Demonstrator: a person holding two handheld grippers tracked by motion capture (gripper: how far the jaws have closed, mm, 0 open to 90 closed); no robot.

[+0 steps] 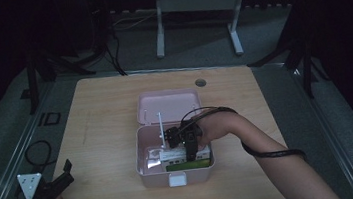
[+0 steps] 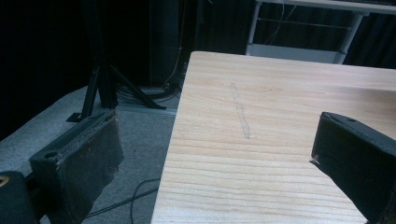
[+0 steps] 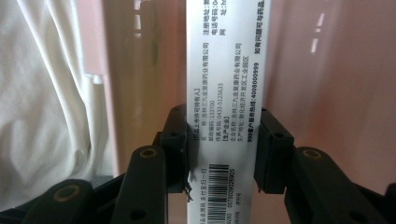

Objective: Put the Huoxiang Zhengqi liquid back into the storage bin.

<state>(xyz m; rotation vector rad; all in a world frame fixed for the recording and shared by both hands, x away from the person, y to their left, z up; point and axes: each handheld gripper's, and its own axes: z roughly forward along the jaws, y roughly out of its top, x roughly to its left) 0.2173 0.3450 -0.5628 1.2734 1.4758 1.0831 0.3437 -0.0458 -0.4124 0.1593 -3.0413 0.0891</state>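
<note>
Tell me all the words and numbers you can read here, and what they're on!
On the white box in the right gripper:
"133700"
"0433-5125633"
"4008000999"
The Chinese print and the digits under the barcode are too small to read.
Nothing readable on the pink case.

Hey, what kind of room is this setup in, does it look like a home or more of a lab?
More likely a lab or recording studio than a home. A lone wooden table stands on grey carpet ringed by black curtains, with black tripod stands and loose cables around it, and a metal-framed bench behind.
</note>
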